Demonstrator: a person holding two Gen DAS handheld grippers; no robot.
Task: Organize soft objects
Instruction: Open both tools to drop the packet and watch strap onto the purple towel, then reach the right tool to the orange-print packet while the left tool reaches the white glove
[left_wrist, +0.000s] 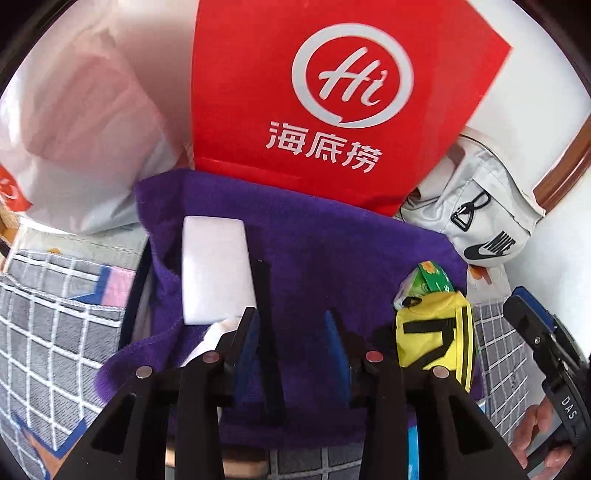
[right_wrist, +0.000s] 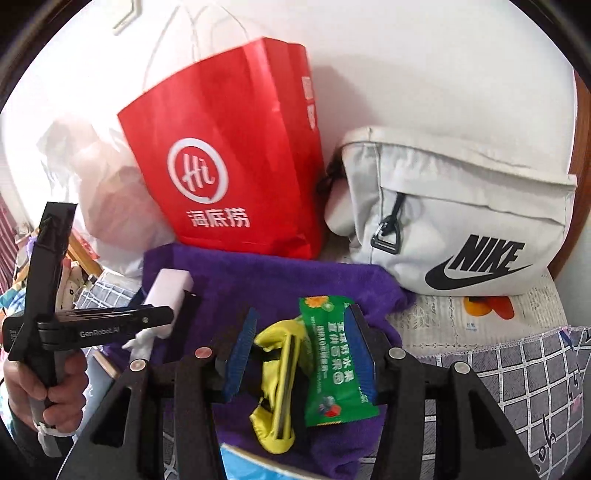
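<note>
We see the left gripper (left_wrist: 299, 332) with its jaws parted and nothing between them, above the purple fleece towel (left_wrist: 332, 251). The right gripper (right_wrist: 301, 343) stands apart around the small yellow fabric pouch with black straps (right_wrist: 275, 384) and the green foil snack packet (right_wrist: 332, 358), both lying on the towel. The white rectangular block (left_wrist: 216, 267) rests beside them. Behind stand the red paper bag (right_wrist: 229, 155) and the grey Nike waist bag (right_wrist: 454, 218).

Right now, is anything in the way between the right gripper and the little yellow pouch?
Nothing blocks it. The right gripper hangs open right over the yellow pouch on the purple towel. A green snack packet lies against the pouch, also between the fingers, so it might get pinched too.
</note>
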